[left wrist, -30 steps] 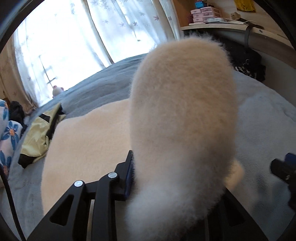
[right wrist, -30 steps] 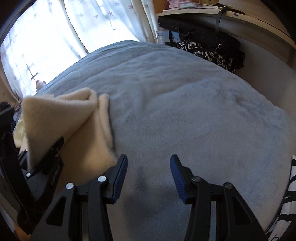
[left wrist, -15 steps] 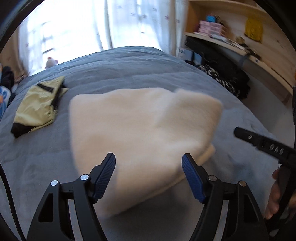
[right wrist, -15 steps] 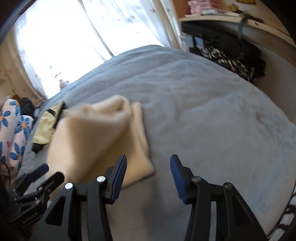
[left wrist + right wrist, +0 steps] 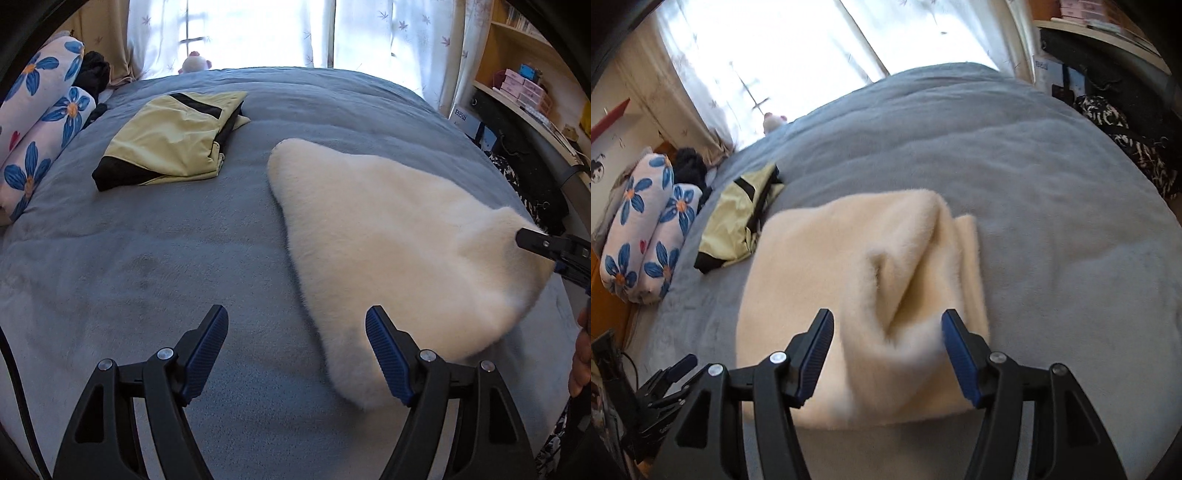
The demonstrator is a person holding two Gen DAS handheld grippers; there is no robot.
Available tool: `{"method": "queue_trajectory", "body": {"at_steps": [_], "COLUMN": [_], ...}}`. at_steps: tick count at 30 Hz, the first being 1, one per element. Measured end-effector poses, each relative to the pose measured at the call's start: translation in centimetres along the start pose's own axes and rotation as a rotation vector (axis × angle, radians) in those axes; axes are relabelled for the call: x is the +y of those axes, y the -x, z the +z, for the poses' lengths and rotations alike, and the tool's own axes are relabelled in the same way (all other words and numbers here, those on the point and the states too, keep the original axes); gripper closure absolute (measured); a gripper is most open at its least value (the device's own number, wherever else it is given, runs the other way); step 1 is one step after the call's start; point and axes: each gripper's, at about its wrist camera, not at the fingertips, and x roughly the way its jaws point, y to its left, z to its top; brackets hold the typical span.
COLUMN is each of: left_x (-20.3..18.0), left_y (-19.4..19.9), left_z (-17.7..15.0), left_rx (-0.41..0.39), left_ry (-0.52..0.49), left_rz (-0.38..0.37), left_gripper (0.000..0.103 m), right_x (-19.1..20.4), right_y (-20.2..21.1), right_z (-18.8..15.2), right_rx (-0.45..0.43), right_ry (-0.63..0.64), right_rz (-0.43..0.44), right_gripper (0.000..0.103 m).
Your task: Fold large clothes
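Observation:
A folded cream fleece garment (image 5: 388, 236) lies on the blue-grey bed cover (image 5: 147, 258). My left gripper (image 5: 295, 314) hangs open over bare cover just left of the fleece, with nothing between its fingers. In the right wrist view the fleece (image 5: 868, 258) shows a raised crease down its middle. My right gripper (image 5: 886, 315) hovers above its near edge. Its jaws are opening, and the cloth lies below them with the pads off it. The right gripper (image 5: 554, 251) also shows at the fleece's right corner in the left wrist view.
A folded yellow-green and black garment (image 5: 173, 136) lies at the far left of the bed. Flowered pillows (image 5: 44, 110) line the left edge. Curtains hang behind, and shelves (image 5: 524, 85) and dark bags stand on the right. A person's hand (image 5: 581, 354) is at the right edge.
My left gripper let go of the fleece fold it was holding up and drew back to the left. The fleece now lies flat. My right gripper moved over the fleece and its jaws widened.

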Motion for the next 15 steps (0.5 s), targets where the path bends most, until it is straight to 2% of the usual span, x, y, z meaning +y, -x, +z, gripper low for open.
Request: {"method": "queue_trajectory", "body": {"at_steps": [1,3,7,10,12,15], "left_x": [-0.1,-0.6,-1.6,-2.3,-2.8,-3.7], "left_y": [-0.1,-0.3,-0.5,-0.3,-0.8,-2.8], "left_z": [0.0,0.2,1.0,1.0,0.6,-0.5], "left_rx": [0.001,-0.002,-0.021,-0.039,-0.034,0.019], "left_ry": [-0.006,-0.023,-0.046,-0.061,-0.078,-0.114], "left_rz": [0.006,0.013,0.016,0.000,-0.011,-0.009], "left_gripper": [0.028,0.028,0.028,0.028,0.028,0.028], "right_x": [0.2,0.2,-0.7,-2.2,-3.2,-5.7], "right_y": [-0.7,-1.5,0.6,2.4,1.6,-2.5], "right_z": [0.2,0.2,-0.9,-3.5,-5.6,-8.9], "right_rx": [0.013,0.045,-0.020,-0.071,-0.070,0.003], "right_ry": [0.027,0.047,0.057,0.017,0.003,-0.085], "right_rz": [-0.015,-0.008,-0.024,-0.006,-0.037,-0.049], "right_gripper": [0.063,0.085,0.091,0.095,0.095,0.095]}}
